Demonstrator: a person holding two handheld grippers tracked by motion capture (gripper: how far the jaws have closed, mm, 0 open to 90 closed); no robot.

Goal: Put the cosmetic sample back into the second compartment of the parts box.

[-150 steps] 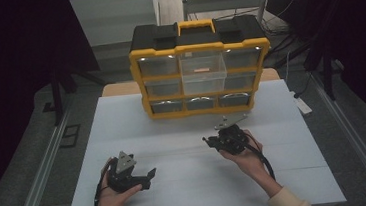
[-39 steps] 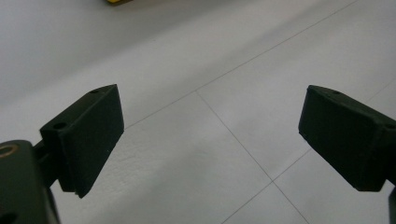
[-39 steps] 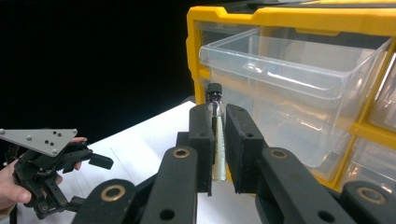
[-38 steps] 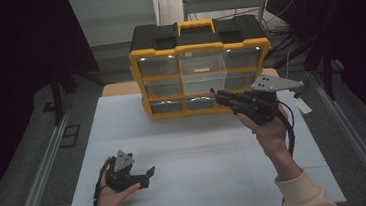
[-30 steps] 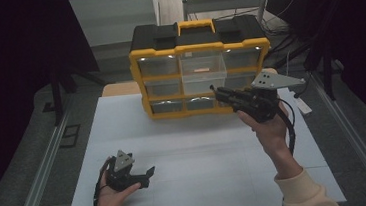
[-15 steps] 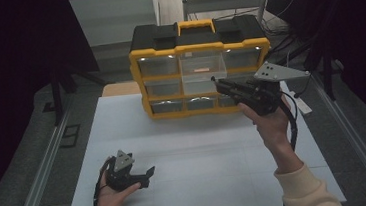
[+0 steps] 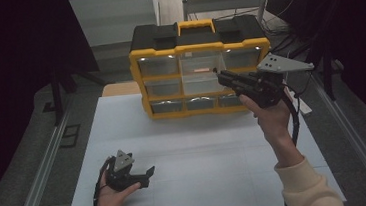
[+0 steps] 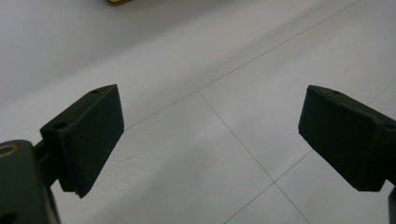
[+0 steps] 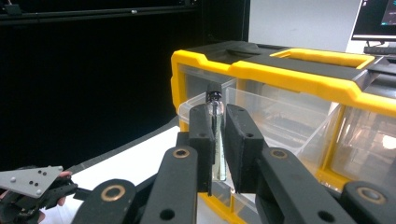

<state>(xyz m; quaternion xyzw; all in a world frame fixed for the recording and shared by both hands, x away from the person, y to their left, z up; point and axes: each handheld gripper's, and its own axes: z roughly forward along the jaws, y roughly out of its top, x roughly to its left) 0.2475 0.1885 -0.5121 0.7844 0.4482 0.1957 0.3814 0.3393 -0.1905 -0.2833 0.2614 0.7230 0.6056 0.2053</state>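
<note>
**Small vial held at the open drawer**

Nearest me, my left gripper [image 7: 146, 174] lay low on the table [image 7: 218, 180] in my left hand [image 7: 110, 197], its jaws spread wide with nothing between them; in the left gripper view I saw bare white tabletop through the gap.

Farther out, my right hand [image 7: 271, 118] held the right gripper [image 9: 218, 140] raised off the table and pointed at the organizer [image 7: 199, 49]. Its jaws were pressed in on a vial [image 9: 215, 112], a thin, clear, glassy-looking thing with a dark tip, standing up between the pads. I could not tell what it held, if anything.

Beyond that, the middle drawer [image 9: 275, 123] of the yellow and black organizer stood pulled out, clear-walled, and the vial's tip sat just before its near corner. The other drawers looked closed.

I judged the vial light, stiff, smooth and easy to crack or squirt out of the pads. The hold belonged on its straight middle, pads flat on opposite sides, with only enough squeeze to stop it sliding. I judged it best carried upright and let go low inside the drawer rather than dropped from height.
</note>
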